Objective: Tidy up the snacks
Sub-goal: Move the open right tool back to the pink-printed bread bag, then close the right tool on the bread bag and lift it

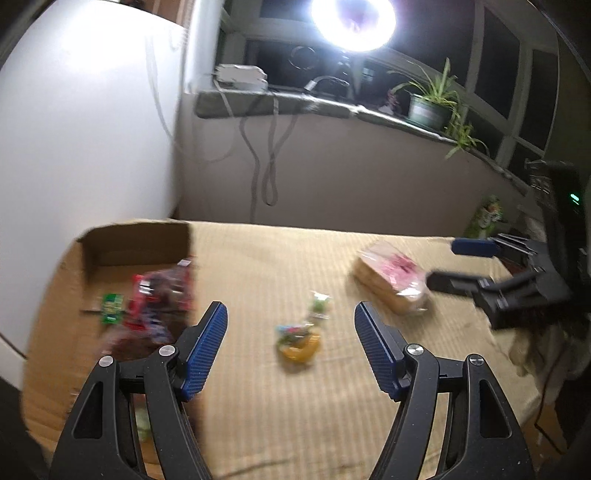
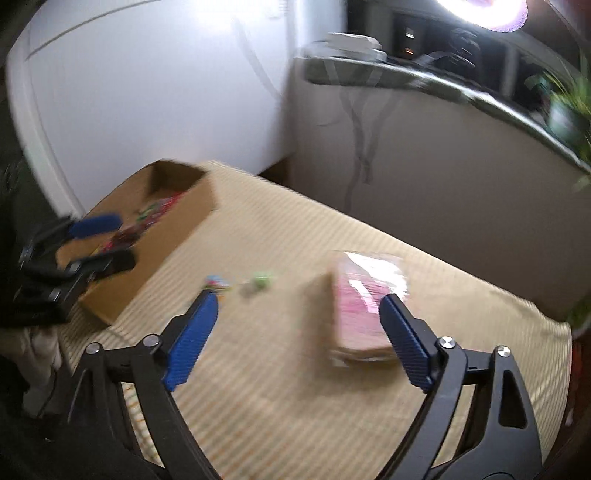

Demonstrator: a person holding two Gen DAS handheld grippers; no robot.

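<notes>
A cardboard box (image 1: 55, 295) at the table's left holds a red and purple snack bag (image 1: 159, 295) and a small green packet (image 1: 110, 308). My left gripper (image 1: 290, 312) is open above the cloth, with a small colourful sweet packet (image 1: 299, 341) lying ahead between its fingers, untouched. A clear-wrapped bread pack with a pink label (image 1: 393, 282) lies to the right. My right gripper (image 2: 297, 301) is open, its right finger in front of the bread pack (image 2: 364, 302). The box (image 2: 155, 251) sits at the left in the right wrist view. Both views are blurred.
The table wears a beige striped cloth (image 1: 277, 406). A white wall and a window ledge (image 1: 295, 101) with hanging cables and a potted plant (image 1: 430, 105) stand behind. A bright ring lamp (image 1: 352, 22) glares overhead. Dark equipment (image 1: 565, 221) stands at the right edge.
</notes>
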